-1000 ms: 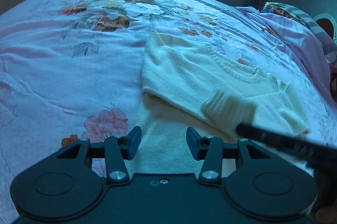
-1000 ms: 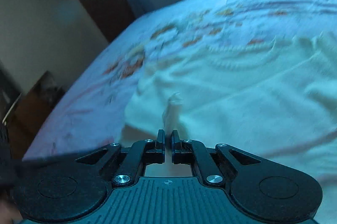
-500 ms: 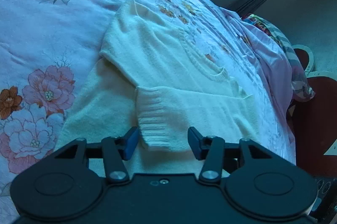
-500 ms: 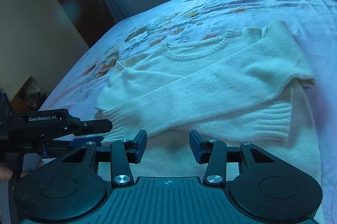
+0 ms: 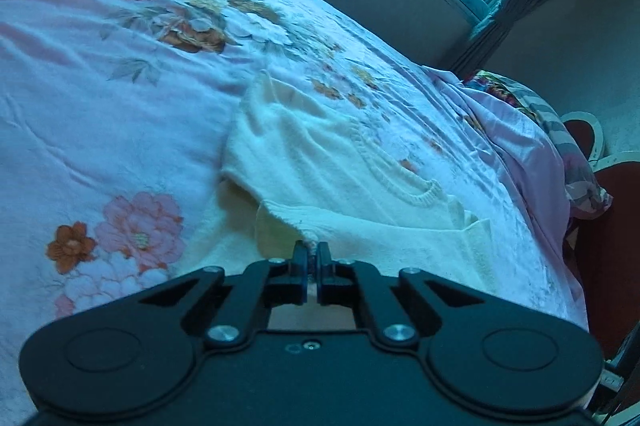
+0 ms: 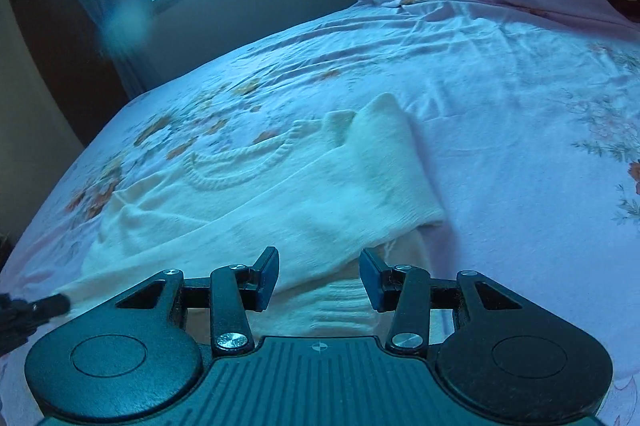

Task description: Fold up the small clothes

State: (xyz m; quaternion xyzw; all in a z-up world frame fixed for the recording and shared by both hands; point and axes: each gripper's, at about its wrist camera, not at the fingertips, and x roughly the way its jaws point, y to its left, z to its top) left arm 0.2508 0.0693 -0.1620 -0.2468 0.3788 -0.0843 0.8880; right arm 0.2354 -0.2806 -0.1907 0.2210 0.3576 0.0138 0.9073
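A cream knit sweater [image 5: 320,162] lies spread on the bed's pink floral sheet [image 5: 80,106], both sleeves folded across its front. The left tongs [image 5: 311,250] are pinched together on the edge of a folded sleeve's cuff [image 5: 280,222]. The right tongs [image 6: 318,276] stand apart, gripping nothing, with the ribbed cuff of the other sleeve [image 6: 340,306] lying between them. No brand, label or writing can be read on the sweater, sheet or tongs.
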